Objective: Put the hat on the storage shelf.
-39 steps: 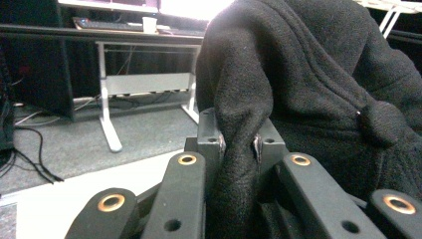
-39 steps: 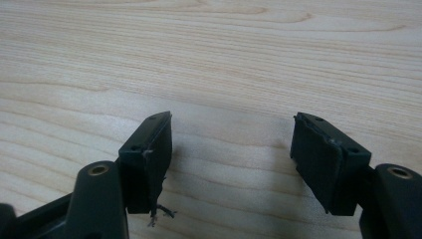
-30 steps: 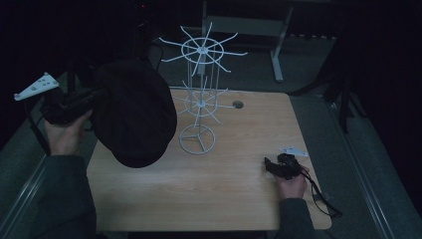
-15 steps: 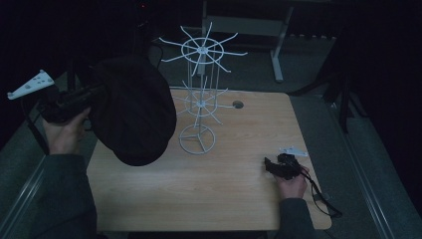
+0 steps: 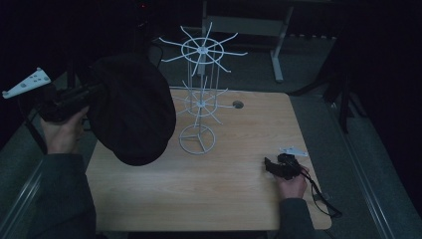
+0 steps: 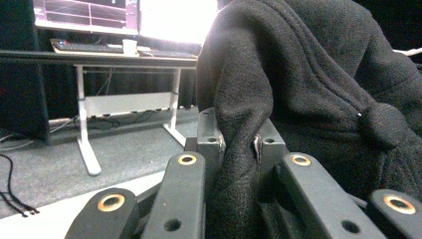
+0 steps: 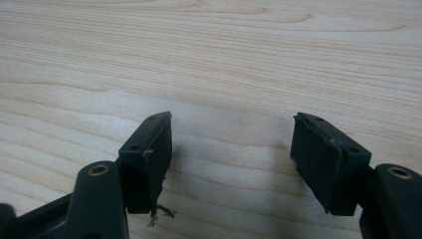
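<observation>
At the near edge of the high view, two dark sleeves came in from the bottom, one at each side. The right hand (image 5: 291, 184) rested on the wooden table (image 5: 224, 199) near its right corner, holding the right gripper (image 5: 272, 166), which lay low on the tabletop and pointed left. In the right gripper view its two black jaws stood spread wide apart just above the pale wood grain, with nothing between them. A thin cable (image 5: 323, 199) trailed from it toward the table's right edge, and a small grey plate (image 5: 293, 150) sat just behind it.

Farther in, on the left, the left hand (image 5: 62, 134) held the left gripper (image 5: 92, 93) raised beside the table's left edge, with a grey three-cornered plate (image 5: 26, 82) on top. Its jaws were pressed together on a fold of a black hat (image 5: 132, 109). In the left gripper view the thick, fuzzy cloth (image 6: 308, 99) rose from between the pads and spread to the right. The hat hung in the air over the table's left side, close to a white wire rack (image 5: 199, 99) but apart from it.

The rack stood upright near the table's middle, on a ring base, with two tiers of spokes. Just behind it was a small round hole (image 5: 238, 104) in the tabletop. Beyond the table, a desk (image 6: 124, 55) with lit screens stood in a dark room.
</observation>
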`<state>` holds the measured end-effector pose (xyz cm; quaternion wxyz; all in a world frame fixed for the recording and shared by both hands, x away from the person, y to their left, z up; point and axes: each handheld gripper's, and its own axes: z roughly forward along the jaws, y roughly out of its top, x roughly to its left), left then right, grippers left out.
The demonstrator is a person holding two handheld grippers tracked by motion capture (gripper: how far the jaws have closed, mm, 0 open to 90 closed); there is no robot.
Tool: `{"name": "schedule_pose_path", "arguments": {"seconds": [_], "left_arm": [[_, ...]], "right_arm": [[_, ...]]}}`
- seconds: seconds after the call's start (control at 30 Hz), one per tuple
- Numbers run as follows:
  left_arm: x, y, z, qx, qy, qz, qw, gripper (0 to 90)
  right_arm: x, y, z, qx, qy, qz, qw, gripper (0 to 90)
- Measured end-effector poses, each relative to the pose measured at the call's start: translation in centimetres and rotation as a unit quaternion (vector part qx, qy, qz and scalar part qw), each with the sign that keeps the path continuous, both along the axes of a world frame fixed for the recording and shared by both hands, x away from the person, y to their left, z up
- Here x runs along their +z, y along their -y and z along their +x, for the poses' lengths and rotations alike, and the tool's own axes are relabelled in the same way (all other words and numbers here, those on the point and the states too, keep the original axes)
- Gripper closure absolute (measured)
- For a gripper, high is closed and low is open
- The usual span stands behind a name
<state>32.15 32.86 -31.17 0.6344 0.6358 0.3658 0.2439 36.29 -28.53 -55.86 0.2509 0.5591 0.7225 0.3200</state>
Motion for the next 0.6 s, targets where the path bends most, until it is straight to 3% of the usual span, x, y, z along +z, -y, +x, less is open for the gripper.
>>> {"name": "schedule_pose_path", "arguments": {"seconds": [0.6], "left_arm": [[1.3,0.4,-0.1,-0.015,0.017,-0.011,0.9997,79.7]], "right_arm": [[0.0,0.0,0.0,0.0,-0.001,0.0,1.0,32.5]]}}
